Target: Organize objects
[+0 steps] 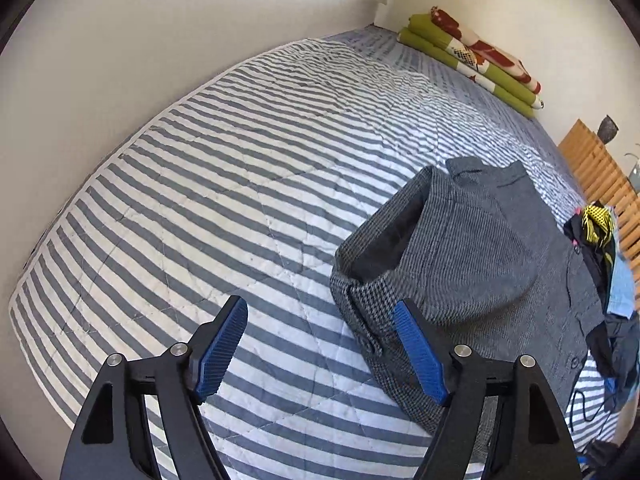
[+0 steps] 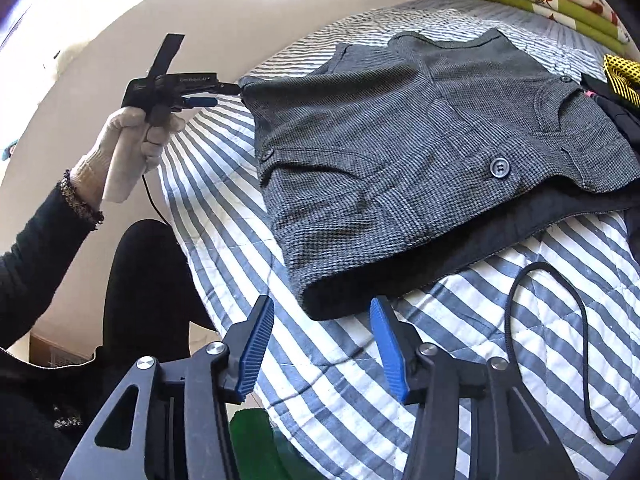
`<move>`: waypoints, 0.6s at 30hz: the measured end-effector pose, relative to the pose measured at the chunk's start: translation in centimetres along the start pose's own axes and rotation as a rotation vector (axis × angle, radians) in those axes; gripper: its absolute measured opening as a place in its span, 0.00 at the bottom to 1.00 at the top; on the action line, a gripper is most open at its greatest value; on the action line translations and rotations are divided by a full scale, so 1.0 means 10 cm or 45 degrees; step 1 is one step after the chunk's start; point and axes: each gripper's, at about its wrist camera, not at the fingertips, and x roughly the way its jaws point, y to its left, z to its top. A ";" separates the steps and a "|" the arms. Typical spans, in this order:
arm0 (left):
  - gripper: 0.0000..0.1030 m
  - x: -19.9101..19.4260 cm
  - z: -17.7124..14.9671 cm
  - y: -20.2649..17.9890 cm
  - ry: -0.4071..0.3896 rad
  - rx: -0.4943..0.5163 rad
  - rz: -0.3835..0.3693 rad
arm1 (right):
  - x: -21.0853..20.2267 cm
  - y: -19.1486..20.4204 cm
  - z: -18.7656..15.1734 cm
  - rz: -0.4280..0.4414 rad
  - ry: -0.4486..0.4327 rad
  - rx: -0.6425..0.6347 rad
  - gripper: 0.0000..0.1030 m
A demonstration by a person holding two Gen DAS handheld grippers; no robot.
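Far back against the white wall (image 1: pixel 120 60), folded green blanket (image 1: pixel 472 56) with red flowers, on the striped bed cover (image 1: pixel 240 180), wooden slats (image 1: pixel 596 168) off to one side, black cord (image 2: pixel 560 340) looping nearby.

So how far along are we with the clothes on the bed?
Done, apparently: the grey houndstooth jacket lies folded flat on the striped quilt. In hand: nothing; the left gripper and right gripper both have open jaws with no fabric between them, beside the jacket's near edge. Left: the dark clothes pile past the jacket looks unsorted, and a black cord lies loose.
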 end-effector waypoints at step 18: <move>0.77 0.33 -0.15 0.01 0.073 0.035 -0.171 | 0.32 0.41 2.47 -0.363 -0.159 -0.324 0.49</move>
